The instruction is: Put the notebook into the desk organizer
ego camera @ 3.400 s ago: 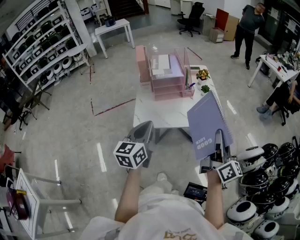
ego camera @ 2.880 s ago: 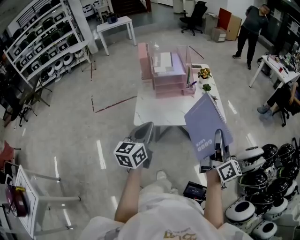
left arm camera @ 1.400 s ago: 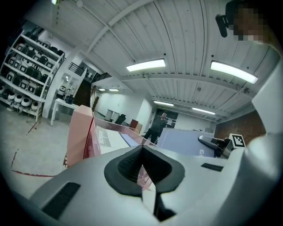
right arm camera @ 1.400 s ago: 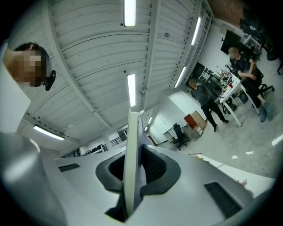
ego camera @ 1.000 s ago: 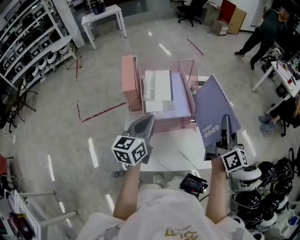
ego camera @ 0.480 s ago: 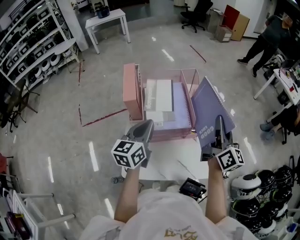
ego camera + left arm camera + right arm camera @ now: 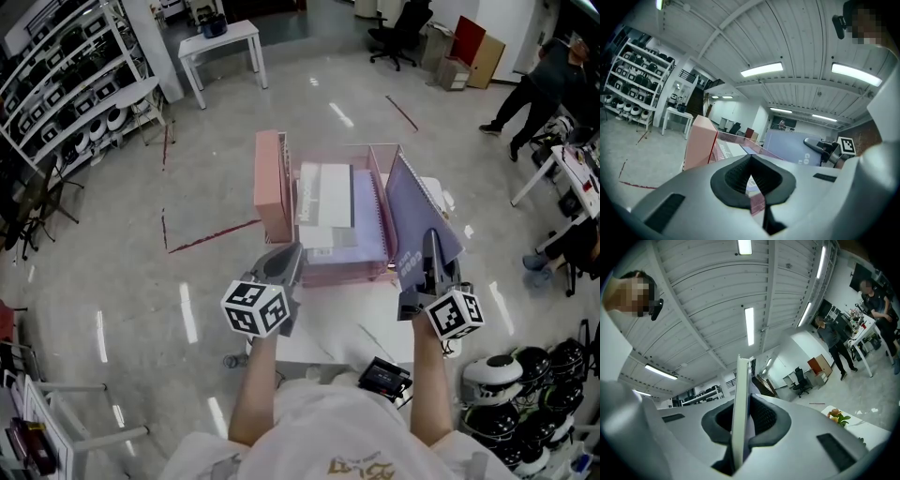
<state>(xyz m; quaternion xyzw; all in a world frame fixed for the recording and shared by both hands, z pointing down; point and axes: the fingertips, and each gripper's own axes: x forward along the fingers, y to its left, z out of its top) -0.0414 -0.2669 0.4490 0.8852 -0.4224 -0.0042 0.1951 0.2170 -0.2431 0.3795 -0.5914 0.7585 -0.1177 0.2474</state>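
A purple spiral notebook (image 7: 415, 217) stands nearly upright over the right side of the pink desk organizer (image 7: 322, 267), its lower edge clamped in my right gripper (image 7: 428, 255). In the right gripper view the notebook's pale edge (image 7: 740, 399) runs straight up between the pads of that right gripper (image 7: 743, 427). My left gripper (image 7: 285, 264) hangs shut and empty in front of the organizer's near left corner. The left gripper view shows the left gripper's (image 7: 750, 169) jaws together, the pink organizer (image 7: 701, 143) beyond them, and the notebook (image 7: 787, 145) at right. Papers lie in the organizer's top tray.
The organizer sits on a white table (image 7: 323, 339). A black device (image 7: 381, 374) lies at the table's near edge. Helmets (image 7: 502, 377) crowd the floor at right. A person (image 7: 539, 80) stands far right, shelving (image 7: 66, 84) far left.
The table and organizer have come much closer. My right gripper has carried the notebook left and forward, now upright at the organizer's right side. The left gripper stays shut.
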